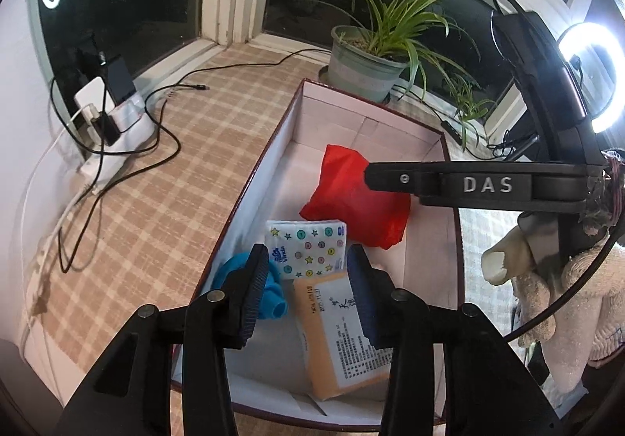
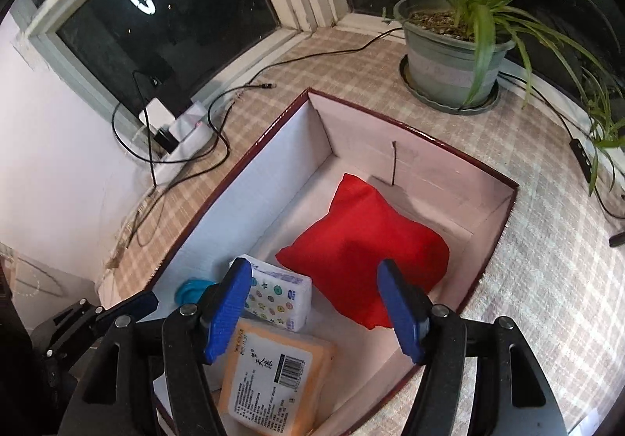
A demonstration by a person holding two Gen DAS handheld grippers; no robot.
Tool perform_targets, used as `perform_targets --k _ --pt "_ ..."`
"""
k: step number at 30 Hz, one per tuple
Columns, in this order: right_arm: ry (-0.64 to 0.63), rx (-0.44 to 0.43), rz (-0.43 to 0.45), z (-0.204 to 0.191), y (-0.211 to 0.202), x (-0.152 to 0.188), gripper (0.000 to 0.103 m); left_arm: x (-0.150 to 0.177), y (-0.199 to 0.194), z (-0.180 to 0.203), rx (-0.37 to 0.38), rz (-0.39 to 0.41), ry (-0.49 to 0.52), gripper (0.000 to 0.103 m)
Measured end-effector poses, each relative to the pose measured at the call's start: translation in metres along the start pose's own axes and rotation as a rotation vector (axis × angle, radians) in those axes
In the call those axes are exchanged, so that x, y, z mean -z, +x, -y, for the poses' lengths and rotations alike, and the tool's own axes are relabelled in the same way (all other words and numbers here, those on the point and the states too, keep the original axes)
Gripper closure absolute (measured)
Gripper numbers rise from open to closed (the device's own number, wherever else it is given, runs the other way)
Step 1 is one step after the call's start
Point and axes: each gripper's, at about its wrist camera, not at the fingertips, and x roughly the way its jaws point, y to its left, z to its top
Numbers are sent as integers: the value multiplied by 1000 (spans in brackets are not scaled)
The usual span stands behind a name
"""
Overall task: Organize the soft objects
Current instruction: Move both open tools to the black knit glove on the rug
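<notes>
Looking along the left gripper, its two ribbed dark fingers stand apart with nothing between them, above the near end of an open cardboard box with white inner walls and a dark red rim. Inside lie four soft things: a puffy red fabric pillow at the far middle, a small tissue pack printed with stars and dots and a blue logo I cannot read for sure, a smooth blue rubbery item at the near left, and an orange plastic-wrapped pack with a white label of small Chinese print, its long axis running near to far. The right gripper's black bar crosses from the right, marked "DAS". A checked woven cloth covers the sill; a potted plant stands beyond the box.

From the right wrist, the right gripper has its blue ridged fingers spread wide and empty over the same box. The red pillow lies squarish, one corner pointing far. The tissue pack sits left of it, the orange pack nearest with a barcode on its label, and the blue item is against the left wall.
</notes>
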Motion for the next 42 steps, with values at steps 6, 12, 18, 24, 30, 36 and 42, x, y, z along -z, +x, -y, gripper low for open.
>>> perform_targets --k 6,12,18,24,30,36,42 --pt "92 -78 89 14 -35 25 40 2 -23 5 22 50 -3 63" --pt "190 -142 195 41 -79 73 40 8 -53 19 58 108 14 63" --pt "270 -141 278 82 -128 140 40 16 -75 46 120 141 51 61" --pt "378 -51 317 136 -176 222 40 31 -75 90 217 113 118 61" --pt "519 34 341 186 -219 300 40 53 -54 141 317 23 199 61" --pt "718 44 369 237 -235 368 40 73 -33 197 427 -73 283 61" --pt "803 61 364 261 -234 407 42 103 -9 255 514 -177 388 62"
